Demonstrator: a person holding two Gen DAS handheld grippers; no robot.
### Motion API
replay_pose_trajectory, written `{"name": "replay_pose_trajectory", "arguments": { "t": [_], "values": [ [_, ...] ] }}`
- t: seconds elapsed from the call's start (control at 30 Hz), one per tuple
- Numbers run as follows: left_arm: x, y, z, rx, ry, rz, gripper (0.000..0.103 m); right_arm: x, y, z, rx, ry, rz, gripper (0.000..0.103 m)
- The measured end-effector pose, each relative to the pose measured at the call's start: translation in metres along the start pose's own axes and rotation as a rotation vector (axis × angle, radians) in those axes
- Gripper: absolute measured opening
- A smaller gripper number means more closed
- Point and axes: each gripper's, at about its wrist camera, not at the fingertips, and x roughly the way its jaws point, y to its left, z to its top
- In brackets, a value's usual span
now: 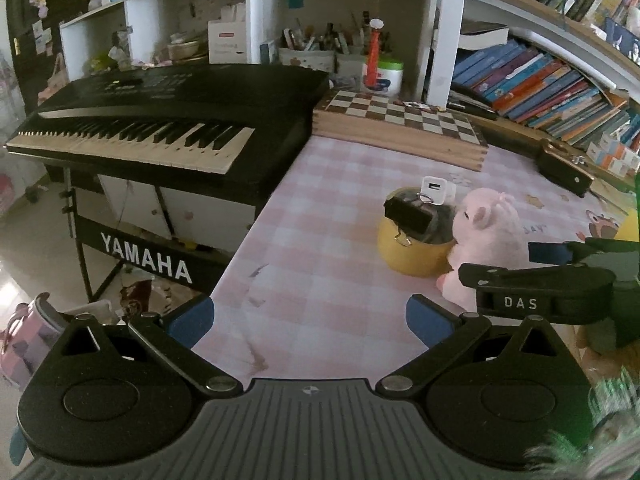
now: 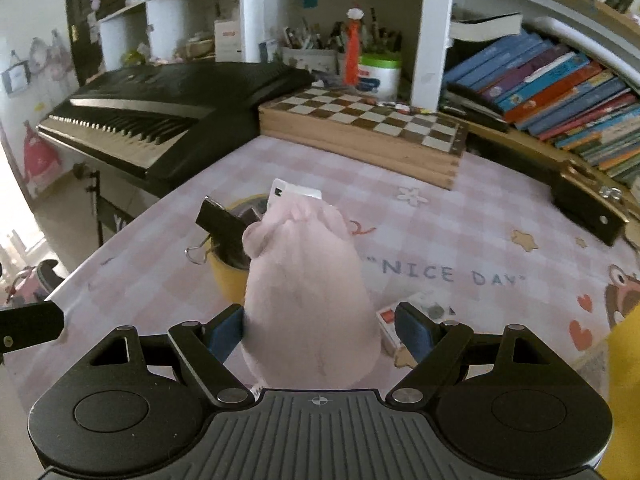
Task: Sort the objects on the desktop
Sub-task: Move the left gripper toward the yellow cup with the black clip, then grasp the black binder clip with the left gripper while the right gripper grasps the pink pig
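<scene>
A pink plush pig point(image 2: 308, 292) stands on the checked desk mat, right beside a yellow cup point(image 1: 416, 252). The cup holds a black binder clip point(image 1: 408, 214) and a white charger point(image 1: 434, 190). My right gripper point(image 2: 320, 334) is open with its blue pads on either side of the pig's lower body, the left pad touching it. In the left wrist view the right gripper point(image 1: 536, 276) shows reaching to the pig point(image 1: 488, 236) from the right. My left gripper point(image 1: 310, 322) is open and empty over the mat's near left edge.
A small white and red box point(image 2: 390, 320) lies on the mat behind the right pad. A wooden chessboard point(image 1: 400, 124) and a black keyboard point(image 1: 160, 120) stand at the back. Books point(image 2: 560, 92) fill the right shelf. A black and wood case point(image 2: 588, 204) lies at right.
</scene>
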Motion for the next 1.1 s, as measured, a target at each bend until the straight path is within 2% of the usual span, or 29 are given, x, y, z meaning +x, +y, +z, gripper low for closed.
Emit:
{"name": "replay_pose_trajectory", "arguments": {
  "t": [0.1,0.13,0.27,0.5,0.73,0.8,0.93,1.1],
  "values": [
    [0.004,-0.003,0.002,0.003,0.005,0.001,0.103,0.005,-0.002,0.001,-0.005,0.007,0.035,0.082],
    [0.005,-0.004,0.003,0.005,0.006,-0.001,0.103,0.005,-0.002,0.001,-0.008,0.006,0.046,0.07],
    [0.011,-0.009,0.007,0.011,0.01,-0.011,0.103,0.001,-0.009,0.002,0.007,0.002,0.074,0.06],
    [0.031,-0.025,0.021,0.062,-0.003,-0.041,0.103,-0.027,-0.03,0.004,0.104,-0.044,0.05,0.059],
    [0.06,-0.063,0.037,0.246,-0.031,-0.072,0.1,-0.048,-0.046,-0.001,0.153,-0.053,0.025,0.059],
    [0.068,-0.072,0.041,0.288,-0.043,-0.08,0.097,-0.049,-0.048,-0.003,0.16,-0.04,0.027,0.06],
    [0.086,-0.083,0.048,0.341,-0.034,-0.075,0.081,-0.05,-0.048,-0.007,0.157,-0.029,0.034,0.06],
    [0.101,-0.086,0.053,0.341,-0.005,-0.079,0.061,-0.051,-0.049,-0.009,0.154,-0.018,0.037,0.06]
  ]
}}
